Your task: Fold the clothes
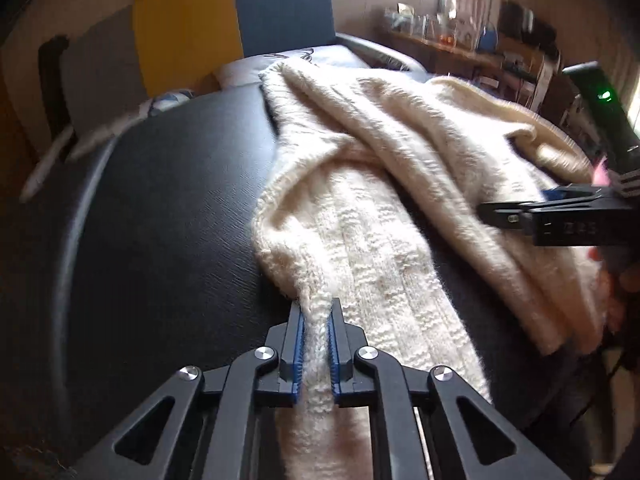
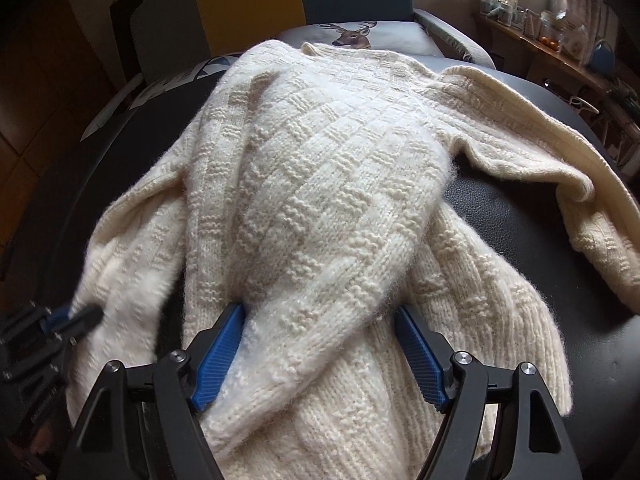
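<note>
A cream knitted sweater lies crumpled on a black leather surface. My left gripper is shut on a ribbed edge of the sweater, which is pinched between its blue pads. In the right wrist view the sweater fills the middle, with one sleeve folded across the body. My right gripper stands wide open, with a thick fold of the knit between its blue pads. The right gripper also shows at the right edge of the left wrist view, over the sweater. The left gripper appears blurred at lower left.
Behind the surface stands a seat back with grey, yellow and blue panels. A cushion with a deer print lies at the far end. A wooden shelf with jars runs along the right wall. Bare black leather shows right of the sweater.
</note>
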